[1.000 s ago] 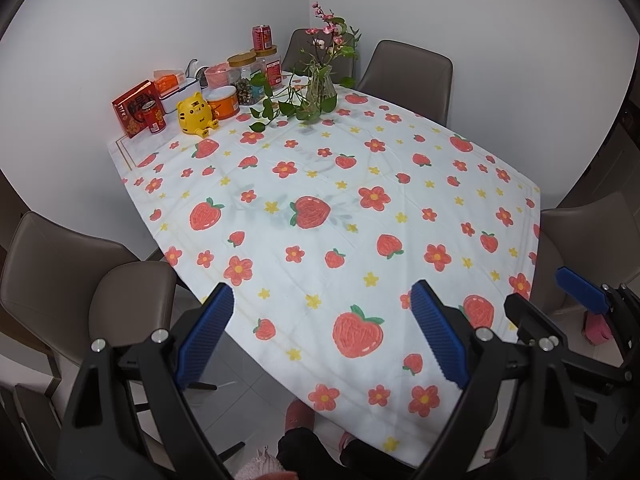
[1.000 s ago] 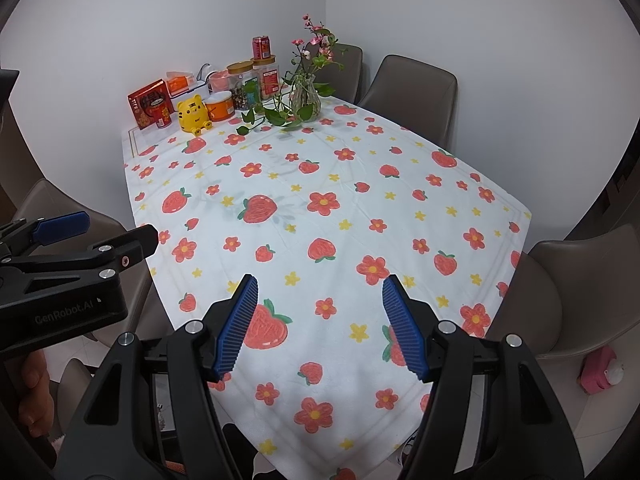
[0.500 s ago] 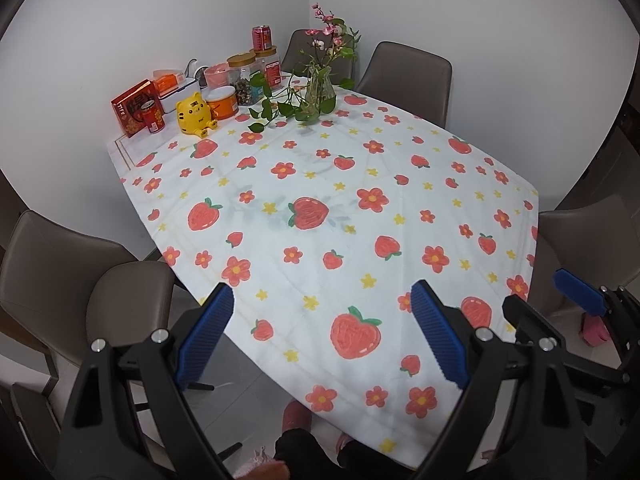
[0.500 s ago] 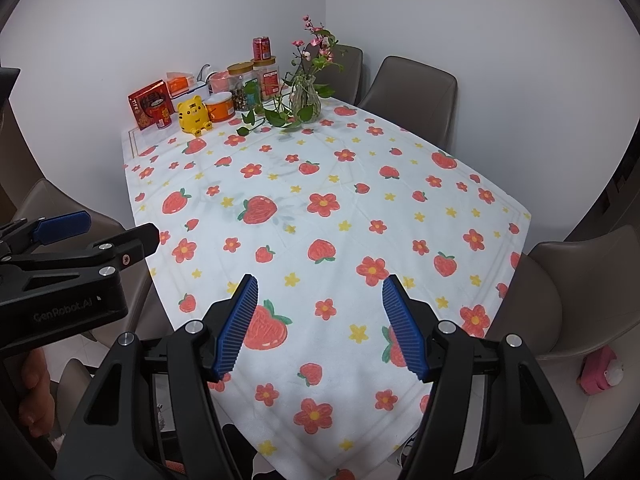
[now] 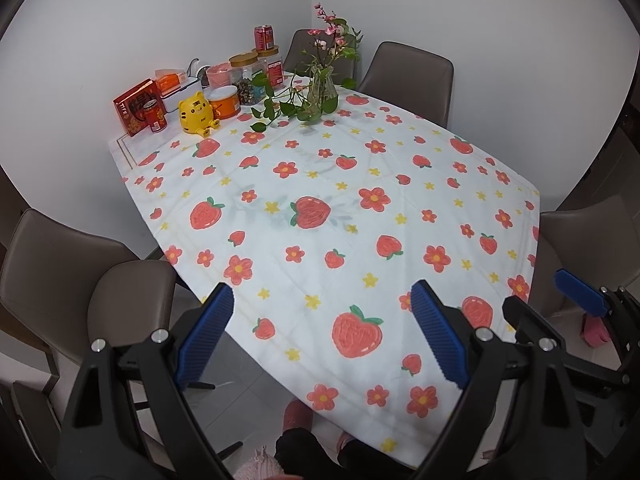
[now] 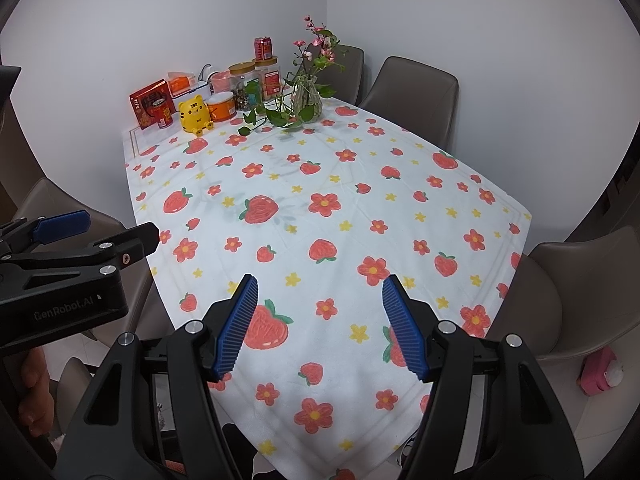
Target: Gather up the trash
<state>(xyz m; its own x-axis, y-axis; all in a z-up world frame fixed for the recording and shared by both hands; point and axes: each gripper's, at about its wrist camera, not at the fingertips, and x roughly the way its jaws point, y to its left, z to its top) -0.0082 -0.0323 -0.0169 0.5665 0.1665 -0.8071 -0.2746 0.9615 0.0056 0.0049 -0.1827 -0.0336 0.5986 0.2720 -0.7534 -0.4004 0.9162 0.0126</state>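
A table with a strawberry-and-flower cloth [image 5: 340, 208] [image 6: 320, 232] fills both views. My left gripper [image 5: 320, 328] hovers open over its near edge, nothing between the blue pads. My right gripper [image 6: 318, 316] is likewise open and empty above the near part of the cloth. Each gripper shows in the other's view: the right one at the far right [image 5: 576, 292], the left one at the far left [image 6: 80, 232]. At the far end stand a red can [image 5: 155, 117], another red can [image 5: 264, 38] on a jar, and a red box [image 5: 136, 106]. No loose trash shows on the cloth.
Also at the far end: a yellow tiger toy [image 5: 197, 113], an orange tub [image 5: 225, 102], jars [image 5: 245, 80], a white box [image 5: 180, 92], a vase with flowers and trailing leaves [image 5: 320, 88]. Brown chairs [image 5: 408, 76] [image 5: 60, 272] ring the table. A pink object [image 6: 600, 372] lies on the floor.
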